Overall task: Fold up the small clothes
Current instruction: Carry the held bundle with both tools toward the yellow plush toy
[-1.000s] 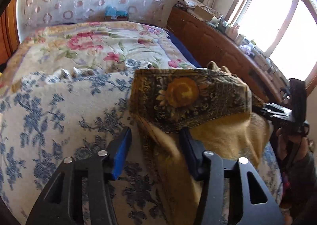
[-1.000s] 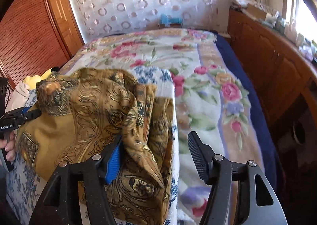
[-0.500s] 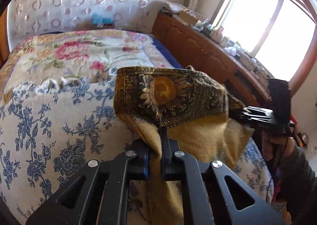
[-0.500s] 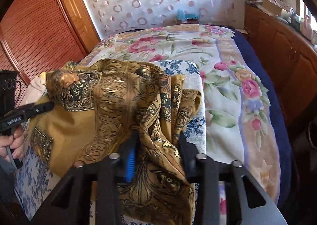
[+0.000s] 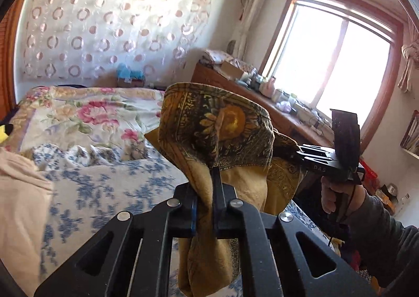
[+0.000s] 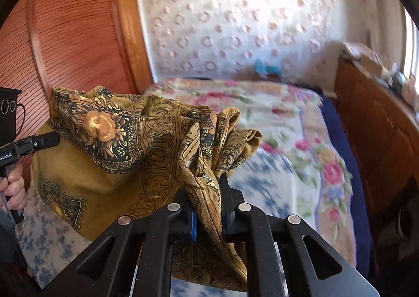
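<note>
Mustard patterned garment [image 5: 220,137], lifted above the bed [image 5: 99,166], pinched by both units.

Left hand-held gripper [image 5: 205,189] clamped on a bunched fold near one end; right hand-held gripper [image 6: 208,205] clamped on gathered fabric at the other. Suspended between the two, sagging in the middle, lower edge hanging loose. Blue-floral cloth [image 5: 110,187] spread underneath.
</note>
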Tool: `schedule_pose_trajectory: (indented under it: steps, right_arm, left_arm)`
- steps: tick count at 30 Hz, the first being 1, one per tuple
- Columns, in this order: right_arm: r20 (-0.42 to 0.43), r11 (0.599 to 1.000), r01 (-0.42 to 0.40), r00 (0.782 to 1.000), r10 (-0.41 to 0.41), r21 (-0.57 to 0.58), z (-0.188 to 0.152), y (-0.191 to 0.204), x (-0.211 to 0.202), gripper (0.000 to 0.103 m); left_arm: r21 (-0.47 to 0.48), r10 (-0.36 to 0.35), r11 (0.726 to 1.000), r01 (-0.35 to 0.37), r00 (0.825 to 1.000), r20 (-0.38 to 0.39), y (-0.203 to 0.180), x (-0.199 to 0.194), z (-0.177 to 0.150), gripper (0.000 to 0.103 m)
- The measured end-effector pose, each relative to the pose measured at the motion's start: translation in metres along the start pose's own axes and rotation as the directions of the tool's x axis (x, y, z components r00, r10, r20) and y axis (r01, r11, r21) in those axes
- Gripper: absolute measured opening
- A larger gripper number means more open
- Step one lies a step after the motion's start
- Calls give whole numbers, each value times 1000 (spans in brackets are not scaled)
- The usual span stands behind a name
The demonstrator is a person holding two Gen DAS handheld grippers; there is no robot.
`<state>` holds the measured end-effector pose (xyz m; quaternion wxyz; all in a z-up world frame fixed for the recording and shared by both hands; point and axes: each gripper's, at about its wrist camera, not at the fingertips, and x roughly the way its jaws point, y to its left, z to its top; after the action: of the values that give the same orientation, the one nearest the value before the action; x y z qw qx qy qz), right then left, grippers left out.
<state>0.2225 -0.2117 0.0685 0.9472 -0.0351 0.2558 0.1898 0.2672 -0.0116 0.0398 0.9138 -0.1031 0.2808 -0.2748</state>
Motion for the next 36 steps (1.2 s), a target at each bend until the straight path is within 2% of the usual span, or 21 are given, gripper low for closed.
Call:
schedule_pose_trajectory:
  steps: [4, 6, 11, 15, 19, 22, 24, 25, 27, 28, 29, 30, 31, 32, 33, 34, 35, 36]
  right_arm:
    - [35, 995, -63, 997, 66, -76, 19, 38, 10, 12]
    - [43, 988, -106, 993, 112, -112, 32, 64, 23, 12]
    - [31, 950, -212, 974, 225, -229, 64, 134, 67, 12]
    - [-13, 910, -301, 950, 311, -286, 91, 194, 112, 12]
    - [-61, 861, -348, 934, 351, -371, 108, 242, 147, 12]
    - [-102, 831, -383, 921, 375, -404, 118, 263, 183, 12]
    - [-128, 823, -411, 910, 393, -393, 125, 267, 215, 12]
    - [-137, 824, -417, 908, 396, -383, 123, 270, 229, 12]
    - [-164, 849, -393, 919, 358, -352, 128, 258, 265, 16]
    - [-173, 864, -371, 928, 330, -341, 128, 258, 276, 21]
    - [-175, 878, -342, 938, 299, -335, 127, 256, 284, 34]
    - [-166, 891, -310, 949, 268, -331, 131, 256, 287, 44]
    - [-142, 907, -269, 962, 235, -323, 130, 250, 288, 47]
    - [-126, 915, -251, 967, 221, -317, 130, 252, 286, 49]
    - [-111, 922, -237, 971, 212, -307, 131, 247, 285, 50]
    - [-91, 929, -223, 975, 205, -296, 133, 242, 280, 51]
    - [-67, 937, -197, 980, 185, -289, 133, 238, 272, 53]
    - [-44, 939, -193, 981, 189, -283, 135, 233, 267, 54]
  left_arm:
    - [-30, 67, 997, -65, 996, 66, 31, -51, -2, 8]
    - [-48, 124, 992, -120, 988, 96, 49, -79, -7, 8]
    - [-115, 271, 960, -257, 952, 140, 93, -137, -24, 8]
    - [-218, 362, 920, -326, 920, 150, 135, -176, -52, 8]
    - [-319, 422, 876, -361, 895, 143, 168, -198, -82, 8]
    - [-388, 477, 823, -414, 876, 77, 192, -192, -107, 8]
    - [-418, 511, 784, -459, 859, 15, 208, -183, -127, 8]
    - [-421, 523, 773, -474, 852, 1, 211, -180, -133, 8]
    - [-420, 544, 756, -502, 839, -22, 214, -174, -142, 9]
    - [-414, 549, 754, -509, 835, -27, 213, -172, -142, 11]
    - [-402, 556, 754, -519, 831, -30, 211, -171, -142, 13]
    - [-386, 565, 754, -532, 824, -32, 208, -171, -141, 19]
    - [-372, 572, 754, -541, 819, -32, 206, -175, -142, 26]
    - [-360, 579, 754, -549, 815, -30, 203, -176, -140, 30]
    - [-347, 584, 756, -554, 811, -22, 201, -179, -140, 39]
    - [-339, 585, 761, -554, 811, -10, 200, -182, -140, 46]
    - [-330, 582, 768, -549, 814, 0, 197, -187, -140, 48]
    - [-315, 584, 771, -553, 812, 2, 192, -188, -138, 56]
